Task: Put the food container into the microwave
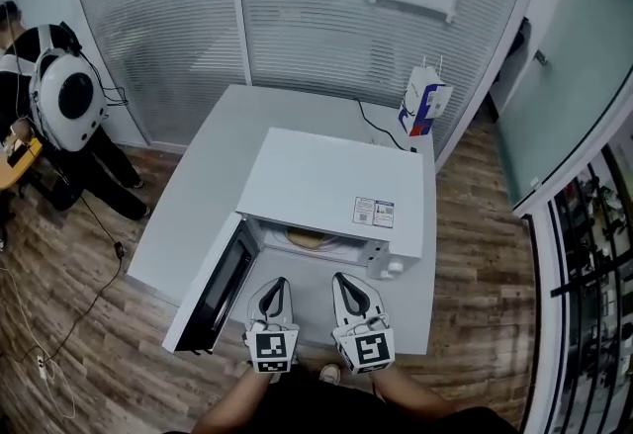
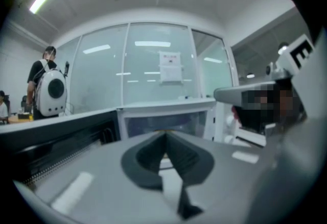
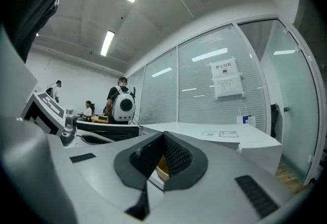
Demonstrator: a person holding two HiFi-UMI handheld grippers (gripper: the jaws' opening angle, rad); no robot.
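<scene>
The sticker (image 1: 374,212) on the boxy white microwave (image 1: 326,180) has print too small to read. A tan, rounded food container (image 1: 307,237) sits inside, behind the open dark-glass door (image 1: 213,286). In front, the left gripper (image 1: 277,289) and right gripper (image 1: 346,286) are both pressed together, holding nothing.

Microwave (image 1: 331,187) sits on the table (image 1: 213,175), door (image 1: 213,289) swung out to its left. Container (image 1: 307,238) is inside it. Left gripper (image 1: 278,286) and right gripper (image 1: 343,282) are side by side just in front of the opening. Bag (image 1: 423,101) stands behind the microwave, at the table's far right corner.
</scene>
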